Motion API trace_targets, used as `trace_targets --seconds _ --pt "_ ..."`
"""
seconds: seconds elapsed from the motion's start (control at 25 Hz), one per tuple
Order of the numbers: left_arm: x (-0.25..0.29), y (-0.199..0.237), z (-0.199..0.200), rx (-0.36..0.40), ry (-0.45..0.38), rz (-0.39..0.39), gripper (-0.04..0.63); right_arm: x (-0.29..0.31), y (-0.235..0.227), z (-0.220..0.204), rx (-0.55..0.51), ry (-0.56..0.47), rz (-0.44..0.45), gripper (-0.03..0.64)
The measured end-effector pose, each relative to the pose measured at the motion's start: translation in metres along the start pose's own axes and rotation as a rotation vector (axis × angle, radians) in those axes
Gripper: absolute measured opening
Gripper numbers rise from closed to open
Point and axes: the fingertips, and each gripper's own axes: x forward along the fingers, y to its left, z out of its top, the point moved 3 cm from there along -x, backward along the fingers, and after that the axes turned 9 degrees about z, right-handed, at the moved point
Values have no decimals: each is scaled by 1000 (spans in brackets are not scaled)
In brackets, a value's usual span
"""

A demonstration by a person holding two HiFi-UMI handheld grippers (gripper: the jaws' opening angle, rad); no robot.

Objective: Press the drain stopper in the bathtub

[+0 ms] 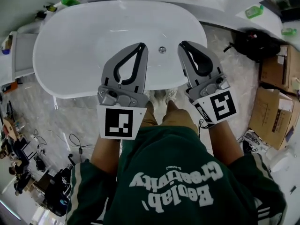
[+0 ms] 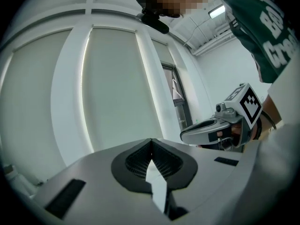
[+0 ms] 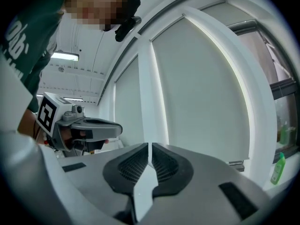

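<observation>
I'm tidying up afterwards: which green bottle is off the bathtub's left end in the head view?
The green bottle at top left, beyond the left end of the bathtub. The other two green bottles are at the right.

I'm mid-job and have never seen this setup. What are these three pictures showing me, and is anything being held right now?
No robot arm: a person in a green sweatshirt holds grey two-jaw tongs in each hand, each carrying a black-and-white marker cube. The head view looks down on a white oval bathtub; its small round metal drain stopper shows between the two tips, untouched. The left tongs and right tongs are held above the tub. The other two pictures come from cameras riding on each tool, looking along its jaws: both are shut, nothing between them.
</observation>
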Motion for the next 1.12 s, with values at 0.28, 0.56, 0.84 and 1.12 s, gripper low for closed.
trace_targets --seconds 0.28,0.56,0.84,1.12 --pt "27 24 -67 -76 -3 -15 3 42 -3 -70 -28 160 30 15" --pt "56 31 -153 -141 -39 -93 3 78 1 -151 -57 267 57 15" --pt "80 24 -233 -179 25 -117 3 101 -14 -215 -77 282 -8 15" --pt "107 -23 -277 -165 39 -151 2 99 -29 -293 11 306 -12 15"
